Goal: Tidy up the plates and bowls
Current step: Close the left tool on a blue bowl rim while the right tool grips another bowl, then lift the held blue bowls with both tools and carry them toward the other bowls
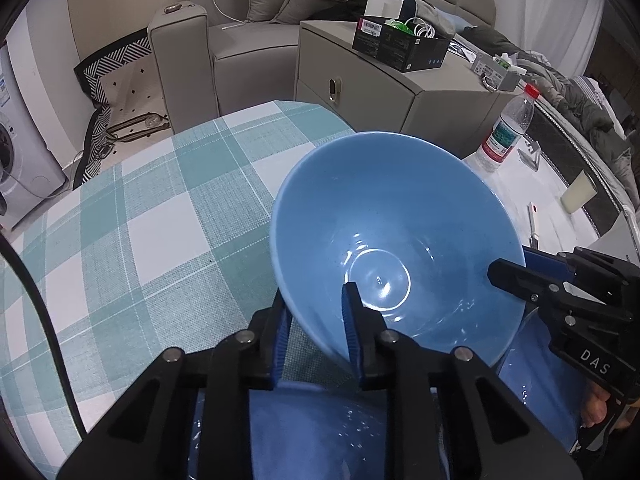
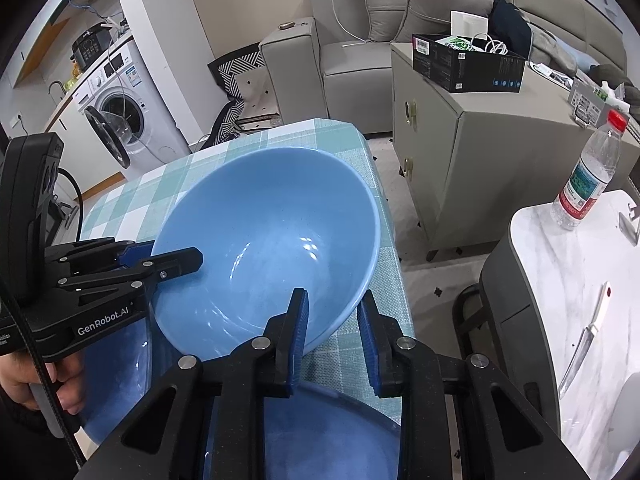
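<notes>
A light blue bowl (image 1: 396,236) is held tilted above the checked table, also in the right wrist view (image 2: 272,248). My left gripper (image 1: 316,320) is shut on the bowl's near rim, one finger inside, one outside. My right gripper (image 2: 334,332) straddles the opposite rim, its fingers close around the wall; it shows at the right of the left wrist view (image 1: 520,276). The left gripper shows at the left of the right wrist view (image 2: 176,262). Darker blue plates (image 1: 320,428) lie below the grippers, also in the right wrist view (image 2: 328,440).
The table has a teal and white checked cloth (image 1: 140,240). A marble side table (image 2: 560,280) at the right holds a water bottle (image 2: 588,176) and a knife (image 2: 580,348). A grey cabinet (image 2: 460,128), a sofa and a washing machine (image 2: 120,108) stand beyond.
</notes>
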The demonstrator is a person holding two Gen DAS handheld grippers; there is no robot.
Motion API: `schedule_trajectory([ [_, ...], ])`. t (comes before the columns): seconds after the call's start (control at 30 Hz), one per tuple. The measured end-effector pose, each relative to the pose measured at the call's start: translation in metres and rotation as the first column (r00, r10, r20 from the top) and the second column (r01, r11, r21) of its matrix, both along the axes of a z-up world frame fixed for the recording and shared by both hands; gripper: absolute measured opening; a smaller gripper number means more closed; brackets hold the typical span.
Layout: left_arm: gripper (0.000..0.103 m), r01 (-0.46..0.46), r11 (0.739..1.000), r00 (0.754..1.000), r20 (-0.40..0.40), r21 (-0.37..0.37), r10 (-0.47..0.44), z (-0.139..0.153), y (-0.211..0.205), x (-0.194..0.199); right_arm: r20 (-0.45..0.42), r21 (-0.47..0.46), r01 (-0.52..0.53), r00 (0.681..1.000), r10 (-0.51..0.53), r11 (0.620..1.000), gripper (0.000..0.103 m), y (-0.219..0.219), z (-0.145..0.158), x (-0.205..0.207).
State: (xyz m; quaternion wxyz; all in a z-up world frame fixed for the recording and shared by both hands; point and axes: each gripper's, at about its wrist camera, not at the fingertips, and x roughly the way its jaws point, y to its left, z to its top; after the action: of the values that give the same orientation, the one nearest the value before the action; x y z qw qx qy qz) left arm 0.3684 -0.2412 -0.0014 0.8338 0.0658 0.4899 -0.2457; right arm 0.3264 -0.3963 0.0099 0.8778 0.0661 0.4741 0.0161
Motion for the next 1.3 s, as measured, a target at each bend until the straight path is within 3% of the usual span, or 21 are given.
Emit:
schedule_trajectory([
  [0.6,0.023,-0.006,1.0,0.999,0.043,-0.022,0.007,0.018,0.002,-0.007,0.05,-0.026,0.007,0.999,-0.006,1.0,0.025,0.004,0.019,-0.012],
  [1.3,0.023,-0.015,0.996,0.99,0.137,-0.09,0.027,0.075,0.03,-0.04,0.169,-0.023,-0.002,0.986,0.006,1.0,0.025,0.027,0.085,-0.052],
])
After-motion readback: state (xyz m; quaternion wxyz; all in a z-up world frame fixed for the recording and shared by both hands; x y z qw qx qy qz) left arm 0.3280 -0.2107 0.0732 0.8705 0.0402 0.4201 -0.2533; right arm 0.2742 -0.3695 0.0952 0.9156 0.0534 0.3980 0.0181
